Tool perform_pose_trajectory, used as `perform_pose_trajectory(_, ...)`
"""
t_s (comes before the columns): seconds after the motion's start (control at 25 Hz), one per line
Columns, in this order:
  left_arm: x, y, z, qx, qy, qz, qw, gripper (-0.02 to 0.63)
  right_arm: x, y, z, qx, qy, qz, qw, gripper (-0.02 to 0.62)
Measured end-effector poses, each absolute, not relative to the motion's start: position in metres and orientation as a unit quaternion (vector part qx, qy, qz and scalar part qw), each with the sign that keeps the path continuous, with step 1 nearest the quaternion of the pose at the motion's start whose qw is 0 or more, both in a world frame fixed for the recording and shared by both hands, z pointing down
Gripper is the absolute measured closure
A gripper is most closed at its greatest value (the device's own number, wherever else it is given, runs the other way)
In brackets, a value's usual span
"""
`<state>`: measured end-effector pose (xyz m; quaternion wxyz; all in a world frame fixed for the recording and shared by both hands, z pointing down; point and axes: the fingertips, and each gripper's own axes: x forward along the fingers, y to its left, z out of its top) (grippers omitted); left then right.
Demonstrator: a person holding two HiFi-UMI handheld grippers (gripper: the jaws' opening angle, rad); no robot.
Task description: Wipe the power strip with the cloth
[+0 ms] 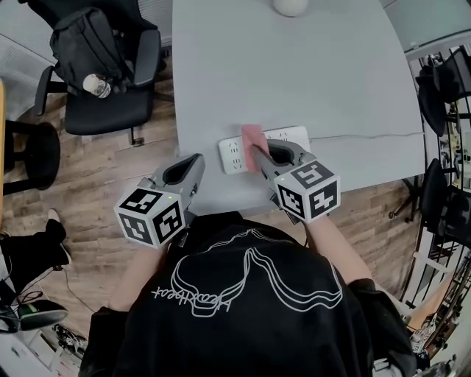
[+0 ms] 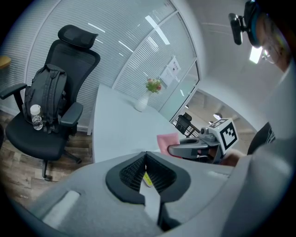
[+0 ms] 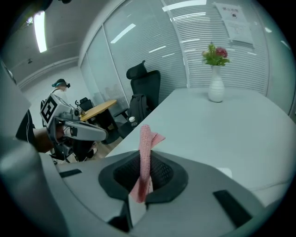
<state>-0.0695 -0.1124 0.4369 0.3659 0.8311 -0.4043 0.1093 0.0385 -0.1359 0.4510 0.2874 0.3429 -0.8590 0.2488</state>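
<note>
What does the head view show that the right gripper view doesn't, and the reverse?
Head view only: the white power strip near the table edge, with the pink cloth crossing it. Right gripper view only: how the right claw is shut on the cloth, and the flowers at the table's far end. Both: the cloth, the table, the left claw off to the side, and the black chair with the backpack.

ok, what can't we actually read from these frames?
- Power strip: head view, middle covered by cloth and right gripper; whether the cloth touches it is unclear.
- Power strip: right gripper view, mostly hidden under that gripper's body.
- Yellow speck behind the shut jaws of the left gripper: left gripper view, too small to identify.
- Vase: head view, cut off by top edge.
</note>
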Motion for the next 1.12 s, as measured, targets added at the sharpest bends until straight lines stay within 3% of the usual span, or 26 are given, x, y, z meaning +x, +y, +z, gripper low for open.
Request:
perform_pose_trajectory(0.44,-0.086,-0.108,0.439,0.819,-0.426,0.103,0.371,0.594,-0.012,-0.119,0.47,0.273,-0.876,0.244,0.314,0.557)
perform_pose_trajectory(1.12,-0.098,-0.106,0.445,0.814,-0.429,0.103,0.377,0.594,-0.02,-0.12,0.49,0.273,-0.867,0.239,0.343,0.556)
